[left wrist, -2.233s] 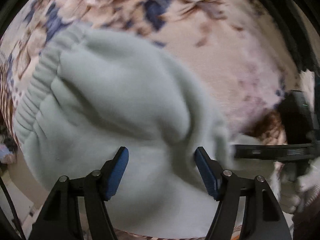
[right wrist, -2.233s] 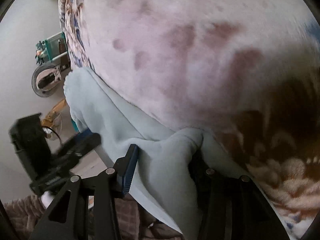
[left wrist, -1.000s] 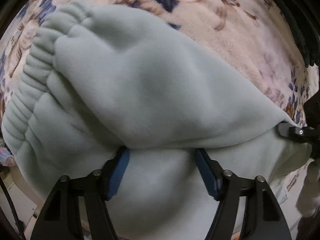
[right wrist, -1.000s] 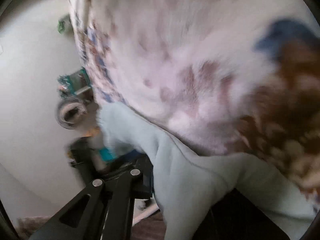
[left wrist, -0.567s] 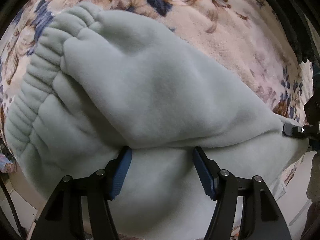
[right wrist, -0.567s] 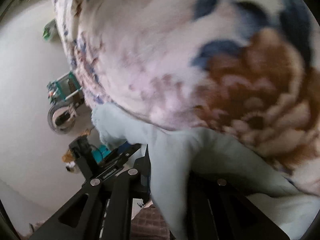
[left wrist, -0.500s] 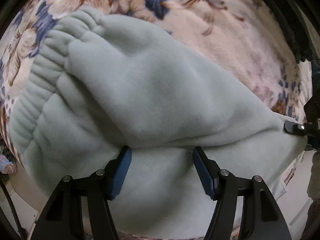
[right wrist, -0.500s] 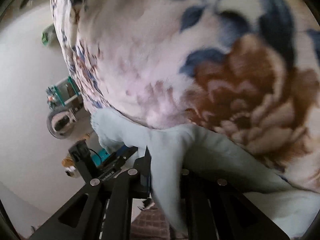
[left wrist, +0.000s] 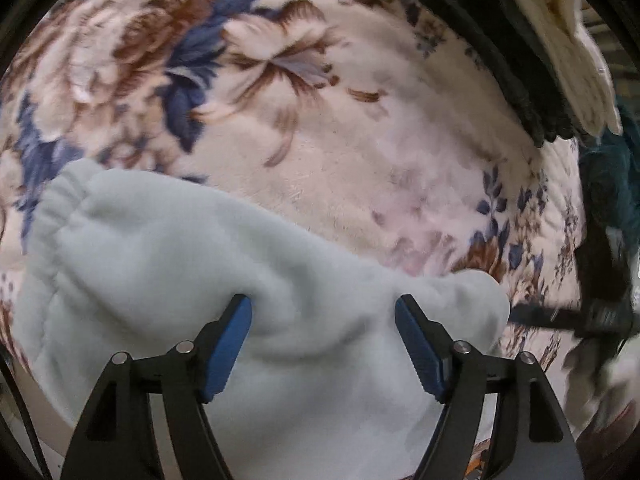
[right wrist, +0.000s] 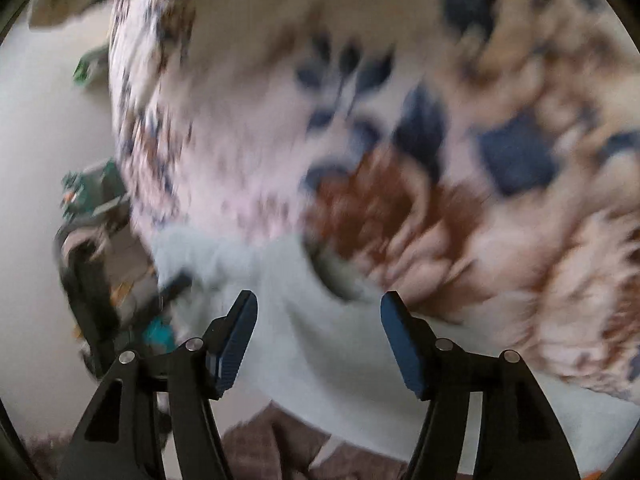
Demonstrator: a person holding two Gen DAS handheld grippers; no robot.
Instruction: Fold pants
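Observation:
Pale mint fleece pants (left wrist: pixel 192 264) lie folded on a floral blanket (left wrist: pixel 320 128), their gathered waistband at the left. My left gripper (left wrist: pixel 323 320) points steeply down over the fold. Its jaws are opening, the blue pads stand apart, and the fabric lies loose between and under them. In the blurred right wrist view, my right gripper (right wrist: pixel 318 320) is also opening, above the pants' end (right wrist: pixel 304 344), and its pads are clear of the cloth. The right gripper (left wrist: pixel 580 316) also shows as a dark blur by the pants' right corner.
A black garment (left wrist: pixel 500 40) and a cream one (left wrist: pixel 568 32) lie at the blanket's far right edge, with something teal (left wrist: pixel 616 184) below them. Pale floor (right wrist: pixel 32 160) with small clutter (right wrist: pixel 92 196) lies beyond the bed's left side. Brown checked cloth (right wrist: pixel 280 440) is at the bottom.
The right gripper, earlier shut on the pants' end, has opened and let it go. The left gripper's jaws have widened and it has drawn back, so the pants sit lower in view.

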